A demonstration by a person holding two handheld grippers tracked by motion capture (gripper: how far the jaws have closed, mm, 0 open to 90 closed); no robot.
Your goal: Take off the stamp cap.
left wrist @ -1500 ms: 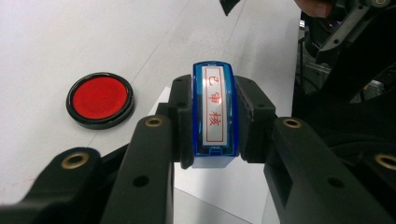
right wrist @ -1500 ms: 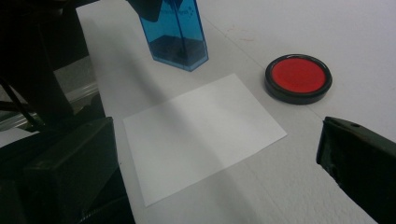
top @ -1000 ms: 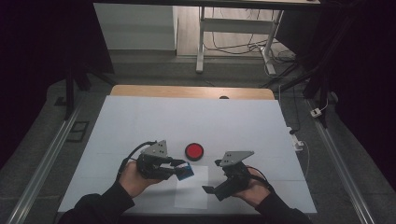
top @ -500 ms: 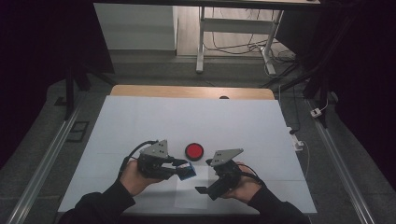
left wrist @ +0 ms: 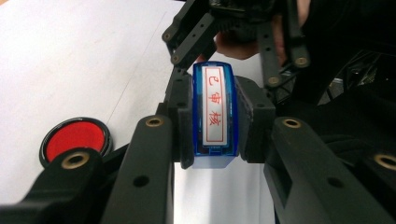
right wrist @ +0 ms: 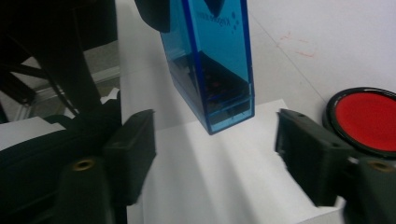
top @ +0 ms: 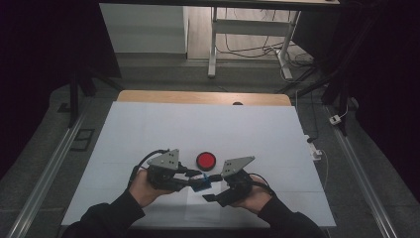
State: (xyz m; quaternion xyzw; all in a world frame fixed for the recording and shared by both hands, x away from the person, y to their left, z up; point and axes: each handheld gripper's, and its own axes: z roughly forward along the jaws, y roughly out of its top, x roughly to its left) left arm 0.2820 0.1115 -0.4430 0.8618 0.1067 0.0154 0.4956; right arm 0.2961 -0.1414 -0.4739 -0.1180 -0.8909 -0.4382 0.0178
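Near the front edge of the tabletop [top: 148,129], the left tongs [left wrist: 212,122] are clamped on the blue stamp [left wrist: 213,114], held just above a white sheet [right wrist: 219,177]. The right tongs [right wrist: 215,140], jaws apart, have just been closing with the stamp's lower end between them, not yet touched. I judge the pickup done; inking at the red pad [top: 205,160] and stamping remain.

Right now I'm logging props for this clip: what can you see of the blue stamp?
The blue stamp is a slim box of clear blue plastic with a white label strip bearing red characters on its end, and dark inner parts visible through the walls. The left gripper clamps it on both sides, holding it above a white paper sheet. The right gripper has just been closing, its pads apart from the stamp's lower end.
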